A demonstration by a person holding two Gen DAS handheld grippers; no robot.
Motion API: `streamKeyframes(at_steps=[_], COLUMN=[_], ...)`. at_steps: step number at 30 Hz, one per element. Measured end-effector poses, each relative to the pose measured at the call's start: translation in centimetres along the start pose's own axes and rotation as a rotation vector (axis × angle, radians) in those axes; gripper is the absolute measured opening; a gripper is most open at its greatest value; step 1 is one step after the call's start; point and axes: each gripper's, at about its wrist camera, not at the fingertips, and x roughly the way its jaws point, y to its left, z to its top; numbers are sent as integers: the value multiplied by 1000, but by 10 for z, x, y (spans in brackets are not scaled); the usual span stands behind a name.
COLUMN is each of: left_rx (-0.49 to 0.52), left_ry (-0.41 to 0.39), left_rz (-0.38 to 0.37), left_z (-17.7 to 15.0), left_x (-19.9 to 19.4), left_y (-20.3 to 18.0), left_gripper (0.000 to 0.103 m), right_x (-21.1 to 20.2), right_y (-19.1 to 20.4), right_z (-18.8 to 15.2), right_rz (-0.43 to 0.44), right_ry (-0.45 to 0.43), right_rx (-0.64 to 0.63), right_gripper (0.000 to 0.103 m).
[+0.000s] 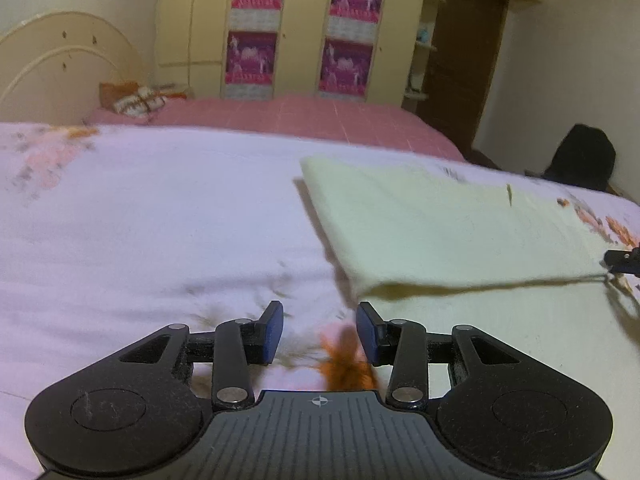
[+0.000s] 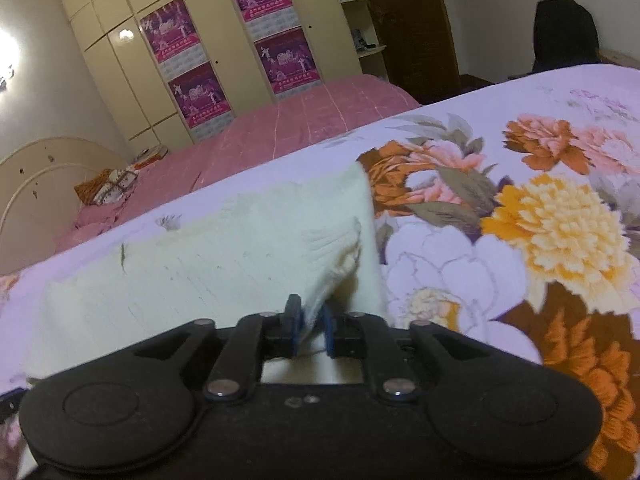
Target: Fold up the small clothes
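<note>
While the right gripper has a bunched corner of the cream cloth between its narrowly parted jaws, the left gripper hangs open and empty over the floral bedspread, so one fold looks laid and more likely remain.

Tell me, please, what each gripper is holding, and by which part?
The right gripper pinches the cream cloth by its near corner; the left gripper holds nothing.
</note>
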Motion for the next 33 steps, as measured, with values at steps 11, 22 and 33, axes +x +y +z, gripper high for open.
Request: streamKeyframes(at_steps=[11,22,33], left_rx=[24,80,226], left_ry=[-28,-30,-22], left_rz=[-85,-71,-138], left_z=[35,55,54], left_x=[24,66,95], left_y=[-38,-66,-141], left_gripper=[41,41,70], right_x=[-5,3,55], right_y=[-15,-5,95], right_z=[12,24,4], right_rz=[18,-14,107], right_ry=[20,-47,17], right_rx=[36,-68,-457], right_gripper=[6,22,22])
